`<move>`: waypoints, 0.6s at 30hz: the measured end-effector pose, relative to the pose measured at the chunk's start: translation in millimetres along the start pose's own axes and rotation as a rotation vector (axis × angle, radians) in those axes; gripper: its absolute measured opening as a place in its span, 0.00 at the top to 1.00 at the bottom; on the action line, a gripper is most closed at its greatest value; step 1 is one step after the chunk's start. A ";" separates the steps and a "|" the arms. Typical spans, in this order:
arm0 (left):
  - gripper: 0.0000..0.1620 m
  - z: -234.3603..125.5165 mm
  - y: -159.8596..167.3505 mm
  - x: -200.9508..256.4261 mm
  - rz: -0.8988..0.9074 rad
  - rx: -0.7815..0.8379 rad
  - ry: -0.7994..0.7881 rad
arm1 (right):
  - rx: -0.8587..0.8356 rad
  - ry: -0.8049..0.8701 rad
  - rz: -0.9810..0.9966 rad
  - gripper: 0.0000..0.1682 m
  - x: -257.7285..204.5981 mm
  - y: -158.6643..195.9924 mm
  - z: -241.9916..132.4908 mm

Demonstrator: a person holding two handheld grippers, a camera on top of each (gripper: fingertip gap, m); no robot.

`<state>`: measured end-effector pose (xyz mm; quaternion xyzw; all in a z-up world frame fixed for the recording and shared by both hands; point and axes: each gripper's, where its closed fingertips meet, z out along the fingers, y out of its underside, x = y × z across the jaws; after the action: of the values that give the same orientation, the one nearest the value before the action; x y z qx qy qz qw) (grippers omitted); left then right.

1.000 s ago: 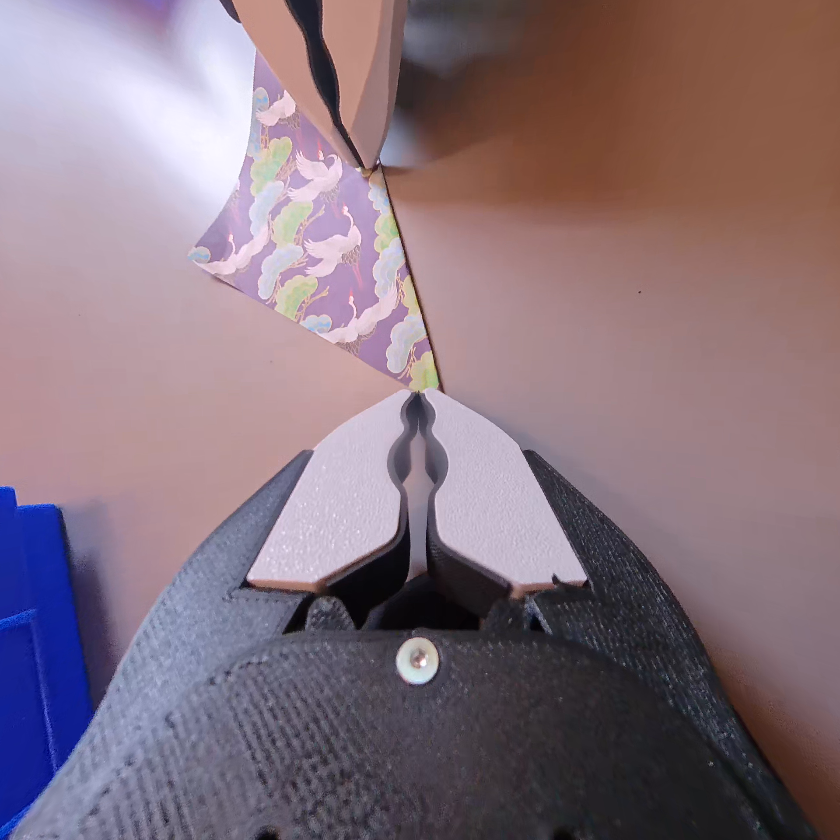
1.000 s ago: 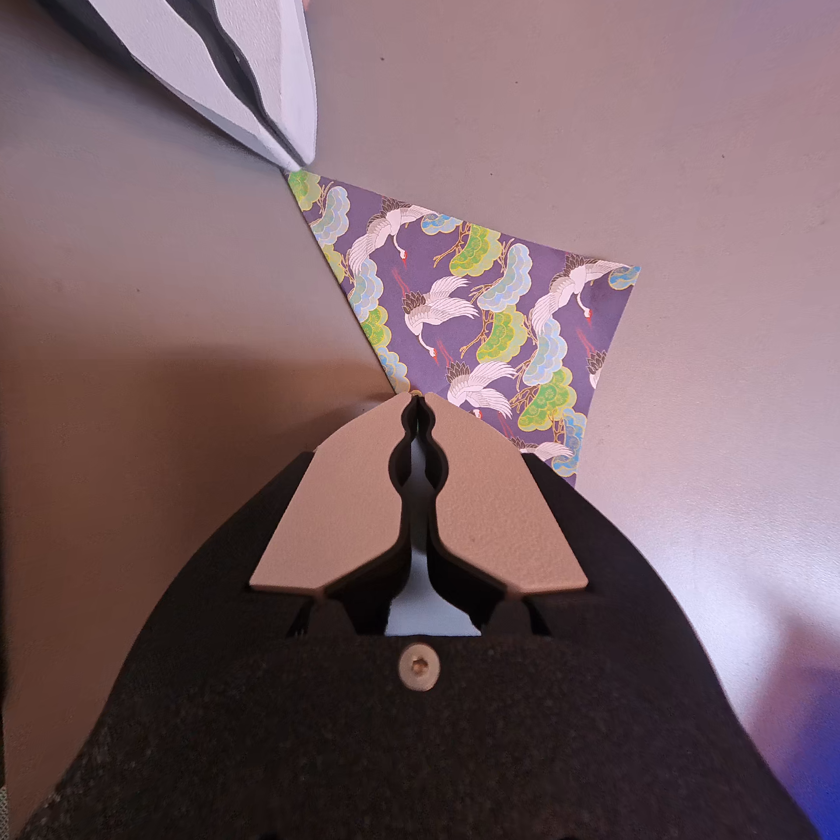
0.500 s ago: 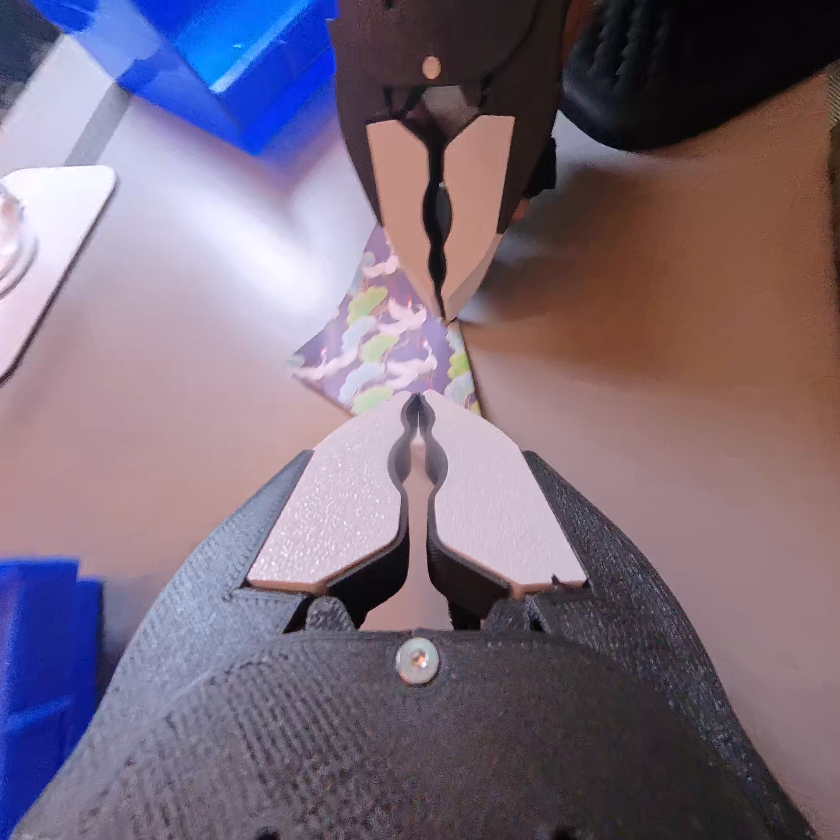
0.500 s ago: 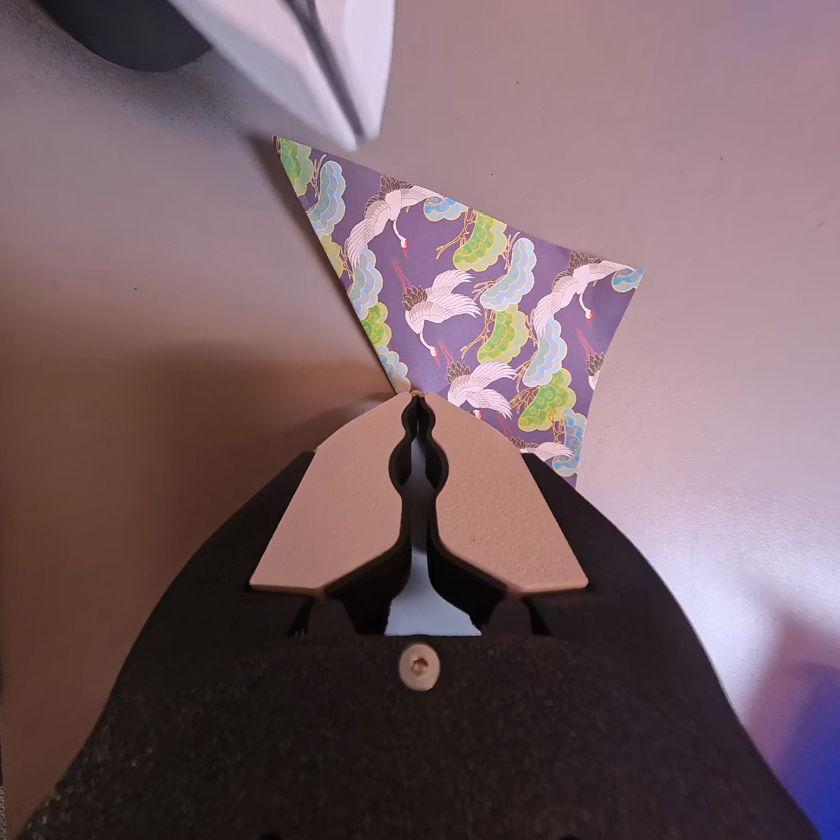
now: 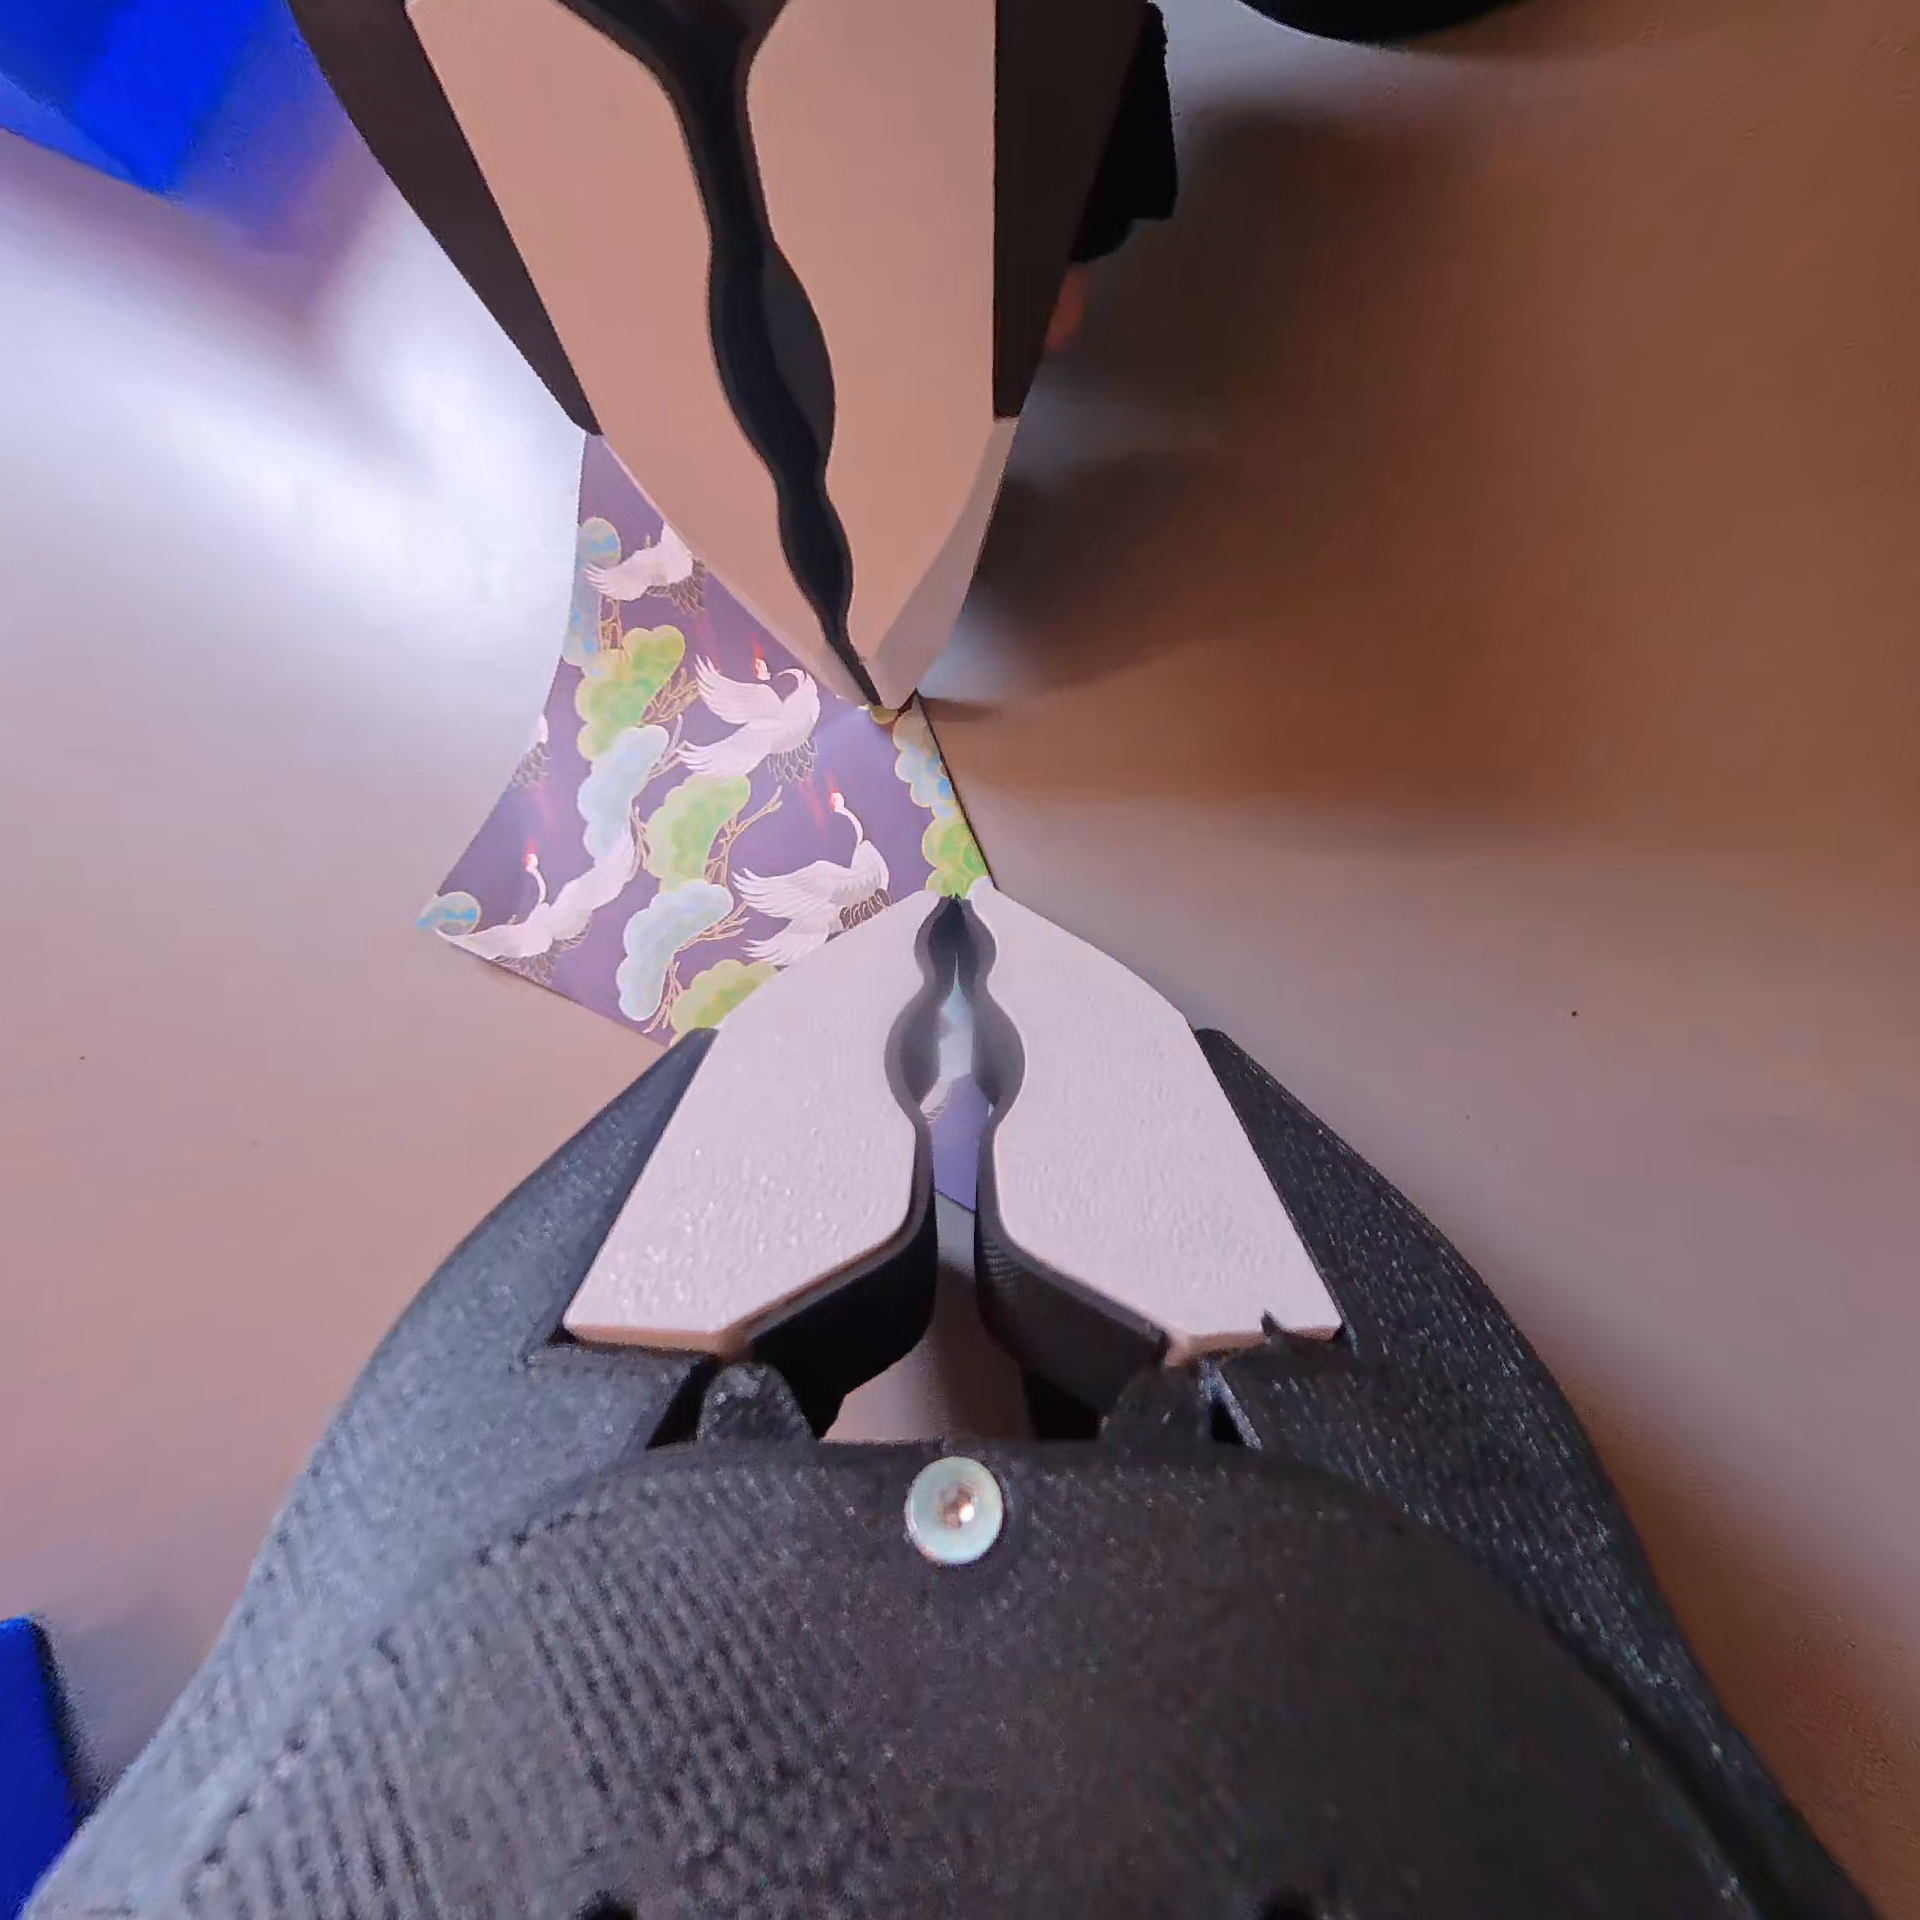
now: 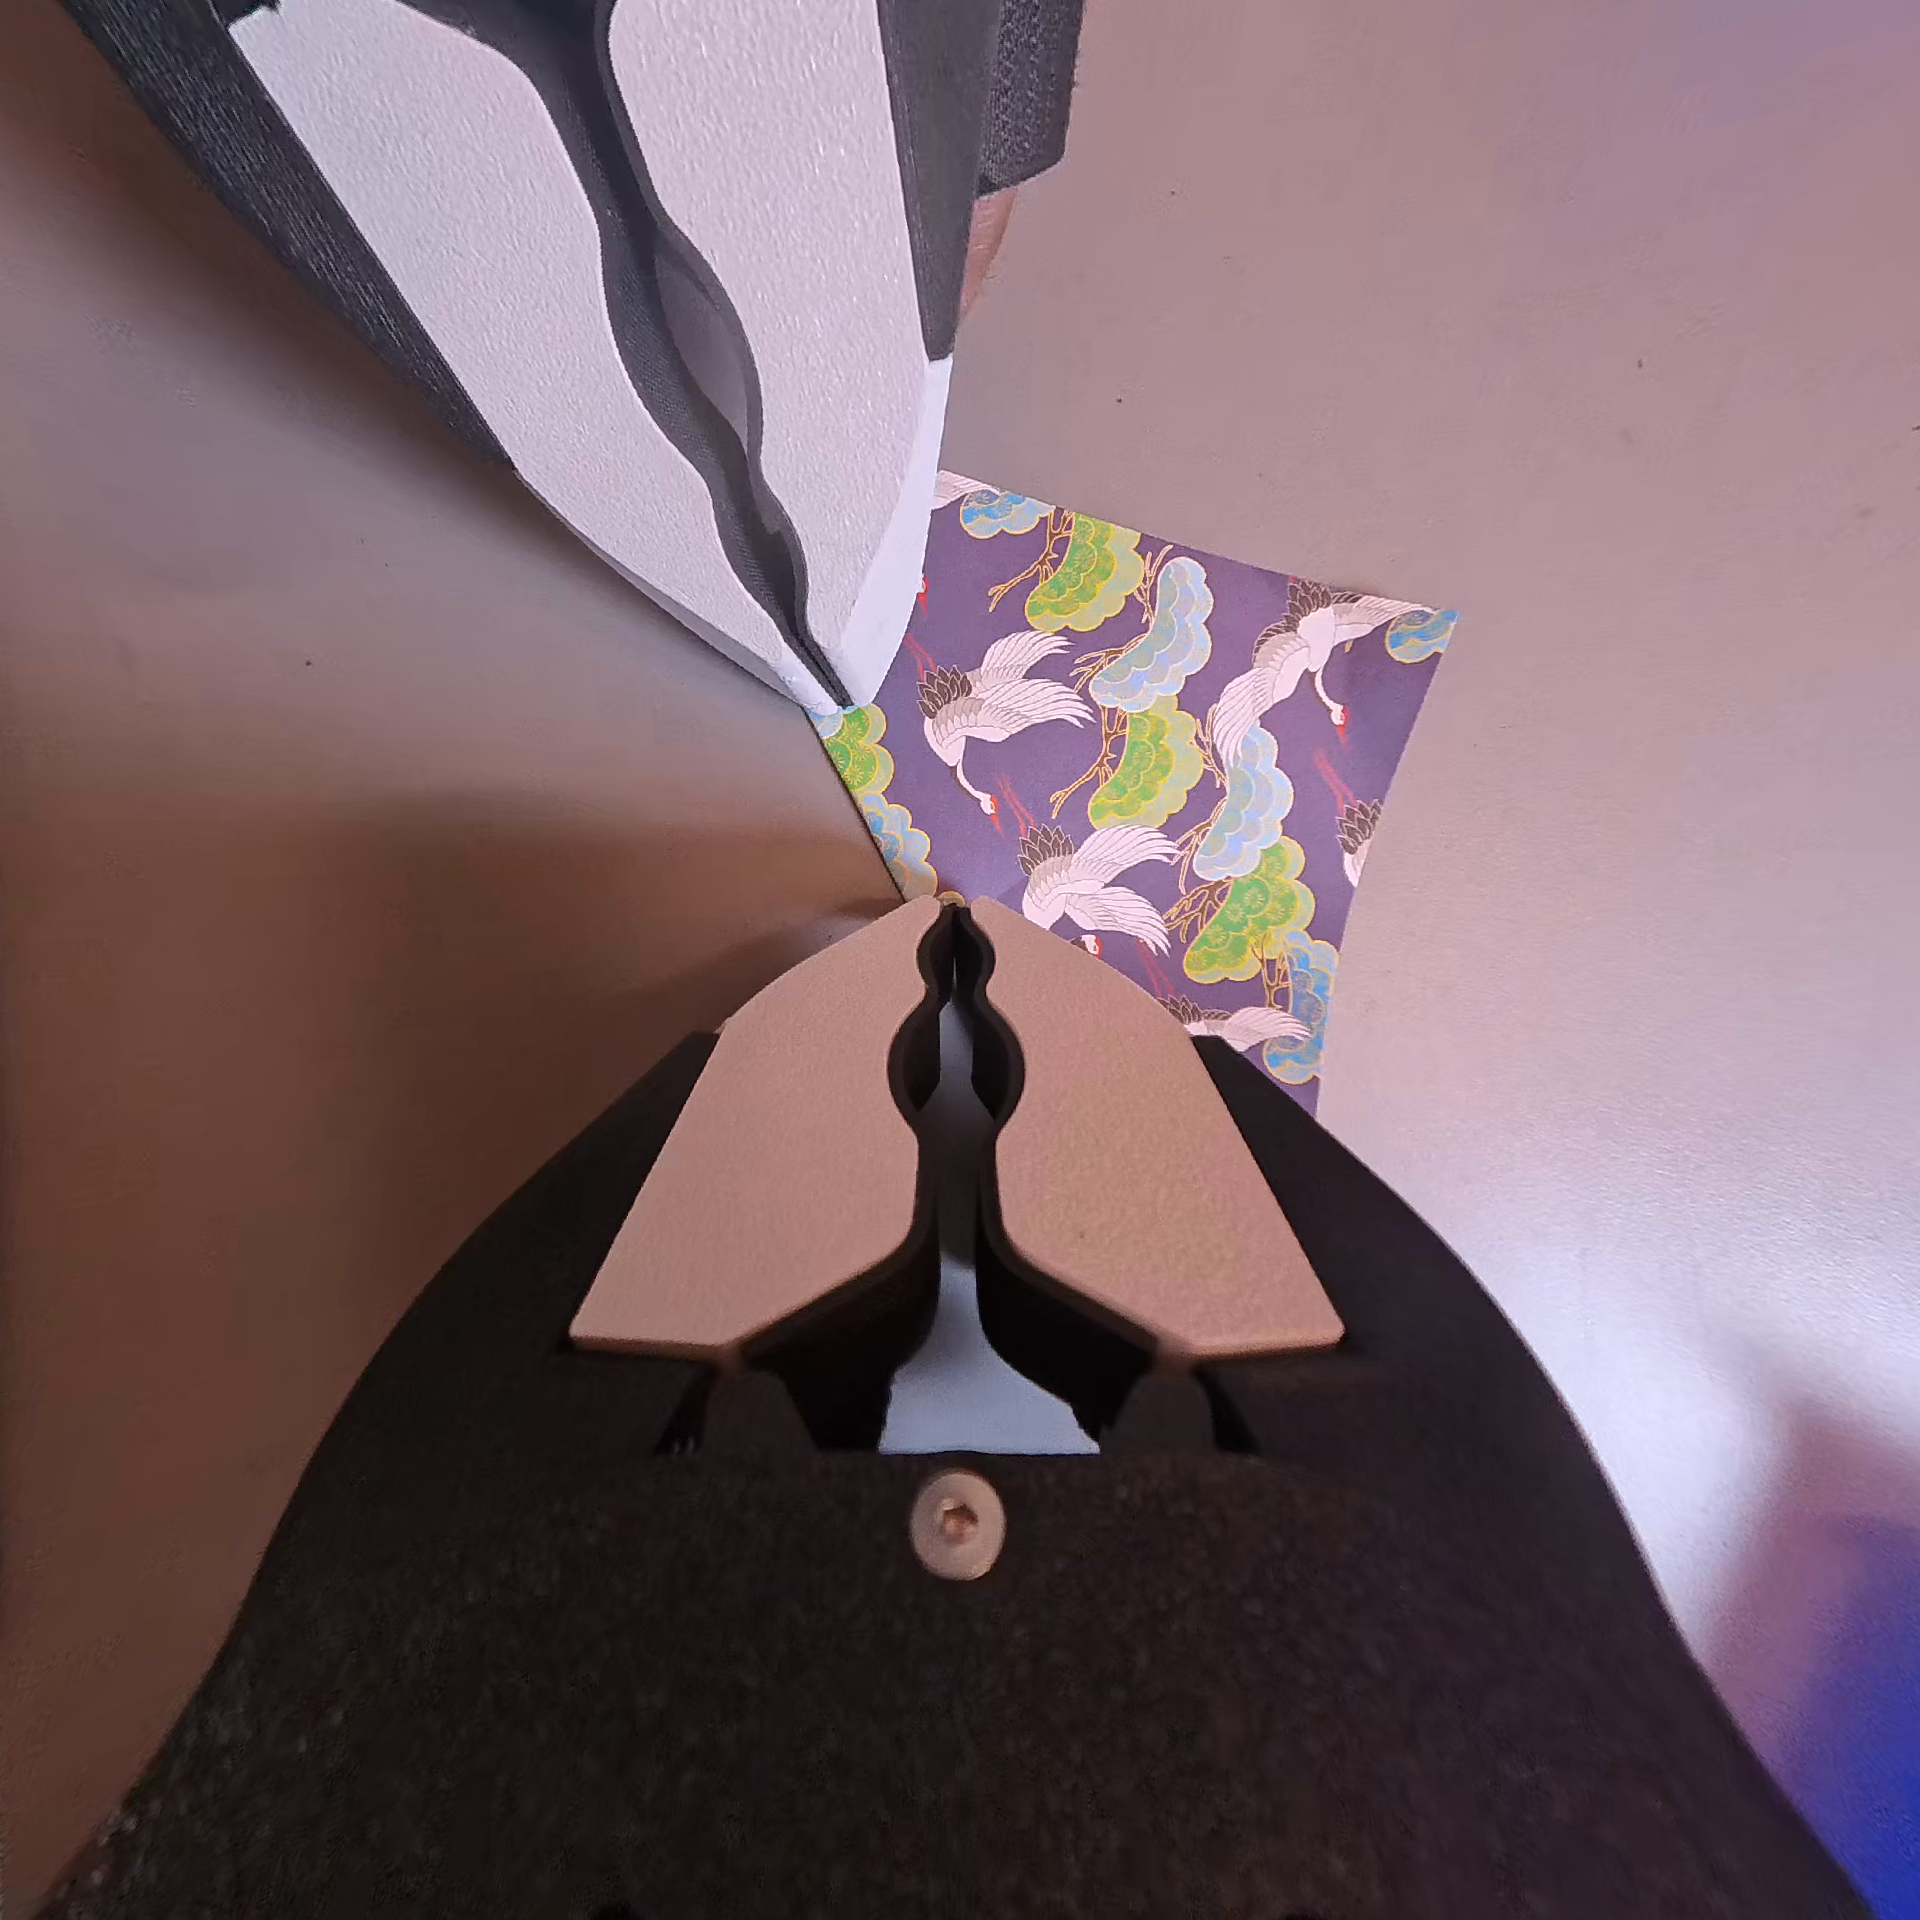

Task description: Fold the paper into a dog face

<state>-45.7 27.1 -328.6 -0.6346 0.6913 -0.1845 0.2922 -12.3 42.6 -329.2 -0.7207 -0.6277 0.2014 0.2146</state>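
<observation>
The paper (image 6: pixel 1143 790), a purple sheet printed with cranes and green and blue clouds, is lying flat on the table (image 6: pixel 1558 312), already folded into a triangle-ish shape.

It is being pinned along one edge by both tools. The left gripper (image 5: pixel 951 904) is squeezed closed, tips together, and is being pressed down onto the paper's edge. A bit of the print is showing through the wavy slot between its fingers (image 5: pixel 790 1122), so the sheet is running underneath it. Whether the paper is actually pinched between the tips or just held down by them can't be told from here.

The right gripper (image 6: pixel 948 909) is clenched too, tips meeting right at the near end of the same edge, with the paper spreading away to its right. White is being seen through its slot, but what that is can't be made out.

In the left wrist view the right gripper's tips are touching the far end of that edge; in the right wrist view the left one is doing the same. A blue bin (image 5: pixel 114 94) is sitting blurred off in the far corner.
</observation>
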 end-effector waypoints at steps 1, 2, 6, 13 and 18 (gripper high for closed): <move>1.00 -0.1 0.2 -0.1 0.004 -0.003 -0.003 | 0.001 0.000 -0.001 1.00 0.1 0.0 0.0; 1.00 0.0 0.3 -0.1 0.003 -0.003 -0.003 | 0.001 0.001 -0.003 1.00 0.2 0.5 -0.3; 1.00 0.0 0.4 -0.1 0.003 0.006 -0.007 | -0.013 0.007 0.018 1.00 8.5 12.5 -8.6; 1.00 0.1 0.2 0.0 -0.011 0.012 -0.012 | -0.001 0.016 0.068 1.00 21.7 39.4 -27.3; 1.00 0.2 0.1 0.0 -0.020 0.013 -0.011 | -0.015 0.019 0.097 1.00 30.1 52.3 -36.3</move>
<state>-45.7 27.2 -328.9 -0.6404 0.6823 -0.1881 0.2982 54.8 64.1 -329.2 -0.7539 -0.5913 0.2001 0.2051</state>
